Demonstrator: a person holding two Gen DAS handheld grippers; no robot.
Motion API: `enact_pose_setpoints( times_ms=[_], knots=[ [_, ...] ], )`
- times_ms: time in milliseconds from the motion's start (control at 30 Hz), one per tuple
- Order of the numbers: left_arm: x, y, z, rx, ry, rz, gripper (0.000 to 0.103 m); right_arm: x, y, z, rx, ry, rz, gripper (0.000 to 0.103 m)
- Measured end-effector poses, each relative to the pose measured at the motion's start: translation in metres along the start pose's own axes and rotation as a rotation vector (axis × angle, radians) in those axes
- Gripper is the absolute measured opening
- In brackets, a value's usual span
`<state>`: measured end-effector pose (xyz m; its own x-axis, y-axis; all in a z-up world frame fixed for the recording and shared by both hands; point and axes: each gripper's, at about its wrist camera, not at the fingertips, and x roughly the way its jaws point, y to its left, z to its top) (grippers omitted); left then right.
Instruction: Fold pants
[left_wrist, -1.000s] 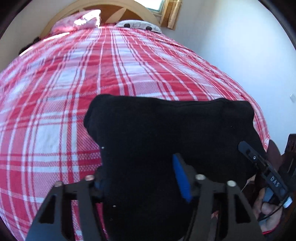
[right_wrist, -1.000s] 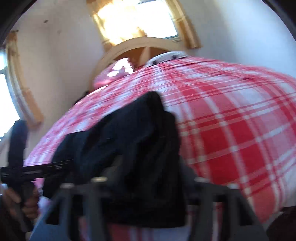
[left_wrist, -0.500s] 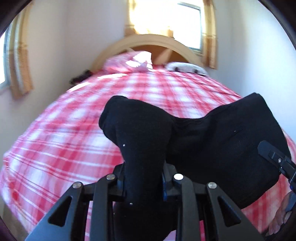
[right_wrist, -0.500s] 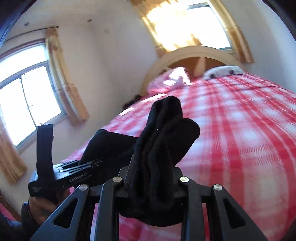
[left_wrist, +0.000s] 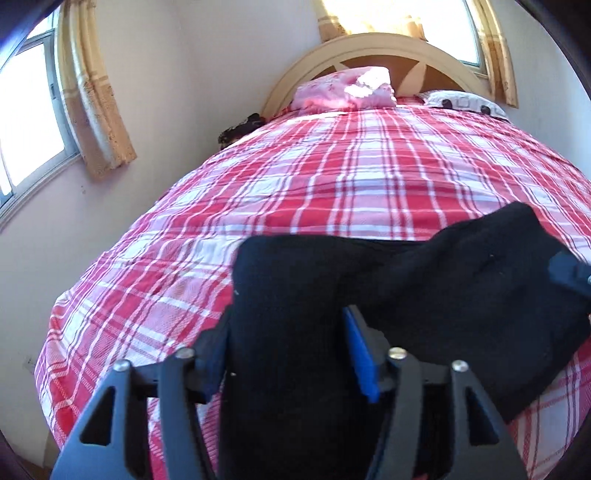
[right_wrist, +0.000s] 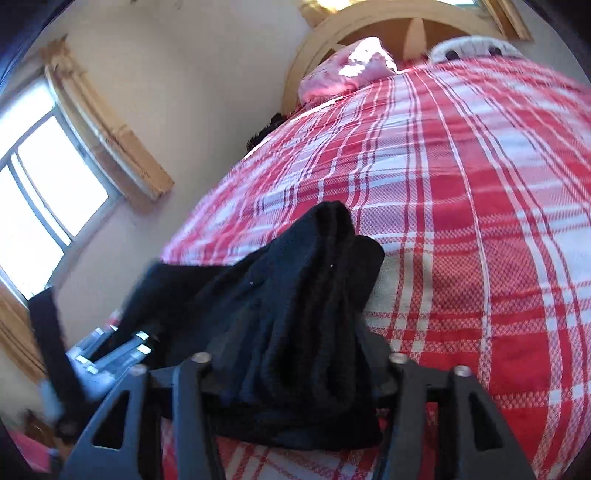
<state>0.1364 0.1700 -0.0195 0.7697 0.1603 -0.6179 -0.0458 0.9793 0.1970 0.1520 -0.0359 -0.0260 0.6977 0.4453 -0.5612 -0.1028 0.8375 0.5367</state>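
Observation:
The black pants (left_wrist: 424, 295) hang between my two grippers over the near end of the red plaid bed (left_wrist: 351, 177). My left gripper (left_wrist: 284, 354) is shut on one bunched end of the pants. My right gripper (right_wrist: 295, 362) is shut on the other bunched end of the pants (right_wrist: 303, 288), several layers thick. The right gripper's tip (left_wrist: 569, 269) shows at the right edge of the left wrist view. The left gripper (right_wrist: 107, 347) shows blurred at the lower left of the right wrist view.
A pink pillow (left_wrist: 343, 90) and a white patterned pillow (left_wrist: 461, 103) lie against the arched wooden headboard (left_wrist: 369, 48). A window with yellow curtains (left_wrist: 96, 96) is on the left wall. A dark object (left_wrist: 240, 129) sits by the bed's far left edge.
Both grippers have tilted down and lowered the pants toward the bed. The views now look along the bedspread rather than at the windows.

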Motion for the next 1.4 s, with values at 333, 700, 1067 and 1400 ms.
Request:
enact_pose_setpoints(
  times_ms=[333, 700, 1067, 1400],
  knots=[
    [-0.082, 0.023, -0.011, -0.086, -0.128, -0.007, 0.103, -0.103, 0.027, -0.021, 0.048, -0.200, -0.105, 0.068],
    [-0.145, 0.014, -0.035, -0.057, -0.183, 0.001, 0.103, -0.160, 0.113, -0.065, -0.251, -0.322, -0.197, 0.069],
    [-0.164, 0.020, -0.043, -0.131, -0.180, 0.015, 0.103, -0.179, 0.131, -0.089, -0.327, -0.376, -0.251, 0.070],
    [-0.169, 0.017, -0.047, -0.115, -0.208, 0.039, 0.103, -0.181, 0.130, -0.097, -0.313, -0.386, -0.254, 0.070]
  ],
)
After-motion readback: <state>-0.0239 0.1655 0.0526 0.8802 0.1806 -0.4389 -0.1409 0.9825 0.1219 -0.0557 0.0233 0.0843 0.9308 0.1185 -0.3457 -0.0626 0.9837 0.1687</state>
